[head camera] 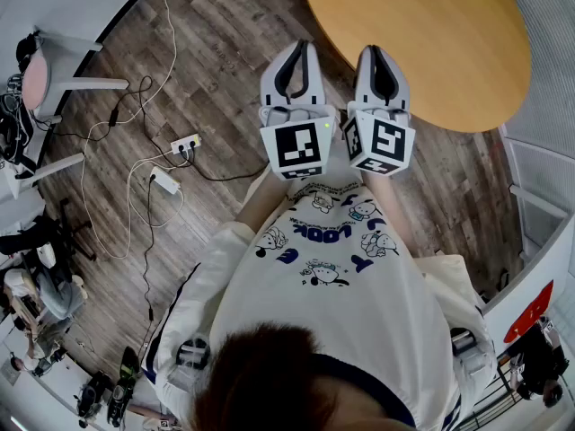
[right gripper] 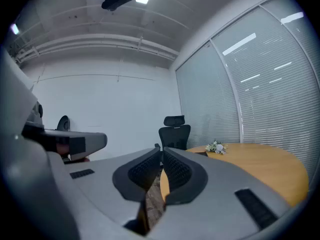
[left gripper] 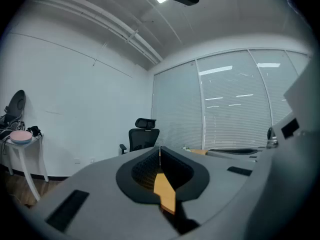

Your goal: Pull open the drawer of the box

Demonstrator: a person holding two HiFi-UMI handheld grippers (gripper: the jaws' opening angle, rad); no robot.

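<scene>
No box or drawer shows in any view. In the head view the person holds both grippers side by side at chest height, pointing toward a round wooden table (head camera: pixel 422 34). The left gripper (head camera: pixel 296 54) hangs over the wood floor just off the table's edge. The right gripper (head camera: pixel 377 57) reaches over the table's near rim. In the left gripper view the left gripper (left gripper: pixel 160 148) has its ribbed pads meeting at the tips, with nothing between them. The right gripper (right gripper: pixel 161 148) looks the same in its own view, jaws together and empty.
A black office chair (right gripper: pixel 175 129) stands by the far wall, also seen as the chair (left gripper: pixel 142 134). A small flower bunch (right gripper: pixel 216 146) lies on the table. A power strip (head camera: pixel 184 144) with cables lies on the floor at left. A white stool (head camera: pixel 45 74) stands further left.
</scene>
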